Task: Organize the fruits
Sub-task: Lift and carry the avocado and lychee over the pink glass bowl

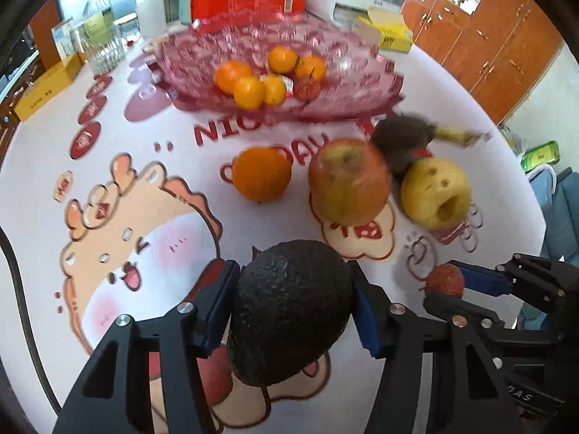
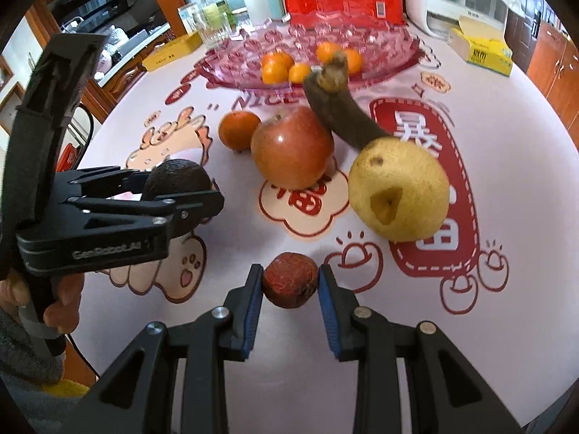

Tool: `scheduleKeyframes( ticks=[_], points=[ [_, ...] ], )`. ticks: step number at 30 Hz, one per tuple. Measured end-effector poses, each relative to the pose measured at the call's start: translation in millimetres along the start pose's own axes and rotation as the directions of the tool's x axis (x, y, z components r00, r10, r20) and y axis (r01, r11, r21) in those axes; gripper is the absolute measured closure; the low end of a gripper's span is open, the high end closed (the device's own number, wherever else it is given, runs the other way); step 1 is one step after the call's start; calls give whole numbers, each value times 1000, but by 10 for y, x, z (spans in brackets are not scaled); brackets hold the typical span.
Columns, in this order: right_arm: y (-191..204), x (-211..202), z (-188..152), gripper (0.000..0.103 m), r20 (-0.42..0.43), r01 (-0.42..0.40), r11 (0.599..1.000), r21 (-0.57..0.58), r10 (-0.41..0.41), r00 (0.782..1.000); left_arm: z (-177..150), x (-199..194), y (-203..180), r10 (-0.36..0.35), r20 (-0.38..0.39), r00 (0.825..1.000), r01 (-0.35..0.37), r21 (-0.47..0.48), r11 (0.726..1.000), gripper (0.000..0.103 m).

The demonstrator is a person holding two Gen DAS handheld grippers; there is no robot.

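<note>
Left wrist view: avocado (image 1: 289, 311) sits between left gripper (image 1: 289, 311) pads, clamped. Right wrist view: small red fruit (image 2: 290, 279) on tablecloth (image 2: 362, 343), right gripper (image 2: 290, 284) closed narrow, pinching it.

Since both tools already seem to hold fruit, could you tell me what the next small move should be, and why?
Probably carry the avocado toward the pink glass bowl. The left tool grips it on both sides, the right tool is shut on the small red fruit, and the bowl already holds small oranges, with open table on the way.
</note>
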State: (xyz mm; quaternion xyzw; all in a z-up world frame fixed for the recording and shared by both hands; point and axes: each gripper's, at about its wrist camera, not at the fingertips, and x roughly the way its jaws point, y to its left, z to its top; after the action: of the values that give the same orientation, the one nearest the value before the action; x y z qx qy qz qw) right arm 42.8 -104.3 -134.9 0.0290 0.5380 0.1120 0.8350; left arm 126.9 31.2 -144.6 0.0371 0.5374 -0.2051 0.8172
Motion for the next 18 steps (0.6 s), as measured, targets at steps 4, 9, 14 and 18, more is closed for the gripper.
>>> scheduleKeyframes(
  ticks=[4, 9, 14, 18],
  points=[
    [42, -245, 136, 73, 63, -6, 1000, -26, 7, 998, 143, -357, -64, -9, 51, 999, 9, -11, 1000, 46],
    [56, -736, 474, 73, 201, -10, 998, -64, 22, 979, 466, -856, -151, -2, 149, 989, 3, -1, 1000, 46],
    [3, -1225, 988, 73, 320, 1, 993, -121, 37, 947, 904, -1194, -200, 41, 213, 976, -45, 13, 999, 46],
    [-66, -1469, 1416, 73, 396, 35, 988, -153, 29, 918, 1274, -1379, -212, 69, 273, 960, -73, 5, 997, 46]
  ],
)
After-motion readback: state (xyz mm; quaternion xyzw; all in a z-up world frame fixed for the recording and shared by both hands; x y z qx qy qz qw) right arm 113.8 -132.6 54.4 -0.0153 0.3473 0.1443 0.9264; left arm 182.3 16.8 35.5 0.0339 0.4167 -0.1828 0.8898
